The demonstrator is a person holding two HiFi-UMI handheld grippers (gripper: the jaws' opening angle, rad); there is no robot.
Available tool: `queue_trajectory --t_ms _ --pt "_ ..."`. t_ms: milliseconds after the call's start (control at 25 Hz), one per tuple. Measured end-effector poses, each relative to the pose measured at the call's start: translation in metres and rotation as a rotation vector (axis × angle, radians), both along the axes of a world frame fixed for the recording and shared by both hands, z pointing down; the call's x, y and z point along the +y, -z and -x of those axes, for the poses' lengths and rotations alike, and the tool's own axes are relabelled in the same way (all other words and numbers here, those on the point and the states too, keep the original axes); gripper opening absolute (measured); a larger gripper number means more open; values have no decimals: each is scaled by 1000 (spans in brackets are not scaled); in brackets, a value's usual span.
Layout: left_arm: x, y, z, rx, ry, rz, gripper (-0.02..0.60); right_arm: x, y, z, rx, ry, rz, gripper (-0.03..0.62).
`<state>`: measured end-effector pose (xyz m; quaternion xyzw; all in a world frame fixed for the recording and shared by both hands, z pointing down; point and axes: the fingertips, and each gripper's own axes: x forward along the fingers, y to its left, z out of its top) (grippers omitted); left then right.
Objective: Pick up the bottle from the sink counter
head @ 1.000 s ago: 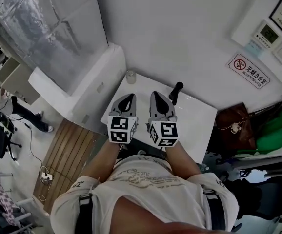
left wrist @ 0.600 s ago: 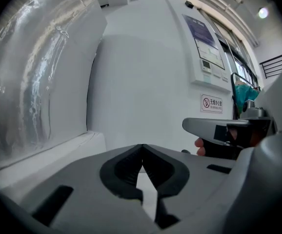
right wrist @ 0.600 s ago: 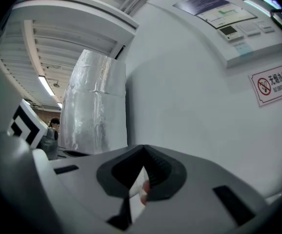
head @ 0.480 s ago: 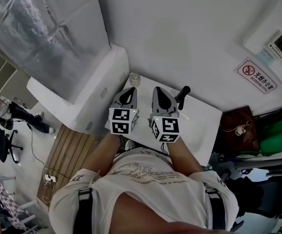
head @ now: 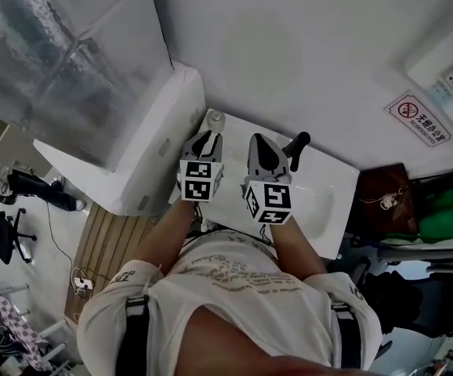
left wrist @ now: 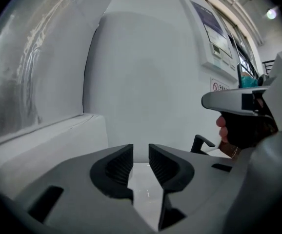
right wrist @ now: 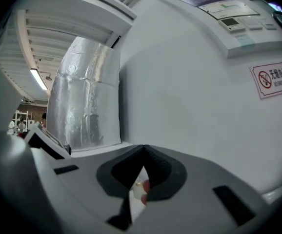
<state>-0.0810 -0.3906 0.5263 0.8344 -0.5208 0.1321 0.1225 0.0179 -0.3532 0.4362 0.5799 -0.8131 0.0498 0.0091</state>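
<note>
A small clear bottle [head: 214, 118] stands at the back left corner of the white sink counter [head: 320, 210], close to the wall. My left gripper [head: 208, 137] hovers just short of it. In the left gripper view its jaws [left wrist: 141, 152] are opening, with a narrow gap and nothing between them; the bottle does not show there. My right gripper [head: 259, 149] hangs beside it over the counter, left of the black faucet [head: 297, 146]. Its jaws [right wrist: 143, 152] are shut and empty. A small pale thing with a red patch [right wrist: 139, 188] shows through the slit below them.
A white box-like ledge [head: 156, 147] flanks the counter on the left, with a foil-wrapped duct [head: 54, 69] above it. The white wall rises right behind the counter. A brown bag [head: 383, 202] sits to the right. The faucet [left wrist: 199, 143] also shows in the left gripper view.
Both grippers have moved forward over the counter toward the back wall. The left one now sits closer to the bottle.
</note>
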Motion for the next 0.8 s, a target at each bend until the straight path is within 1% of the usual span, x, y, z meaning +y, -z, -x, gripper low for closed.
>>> queue_trajectory --t_ms 40,120,240,400,440,600,720,800 --pt "-2 -8 1 -5 2 16 105 0 -1 -1 3 -7 5 23" --pt "-7 -20 4 -18 12 39 109 -1 -4 -3 7 -22 14 23" --pt "-17 -38 7 -38 33 47 121 1 -6 -10 20 -45 21 23" --pt "-29 -62 10 -45 65 65 173 7 -11 -19 39 -79 31 23" --pt "-31 -66 10 -50 68 68 196 9 -13 -22 40 -88 34 23" --pt "-38 -80 4 -66 55 72 260 15 -16 -33 46 -114 43 23" --pt "-42 -92 0 -59 38 76 307 20 -17 -37 52 -128 50 23" --pt "-46 -99 0 -61 33 61 331 22 -19 -39 57 -135 55 23"
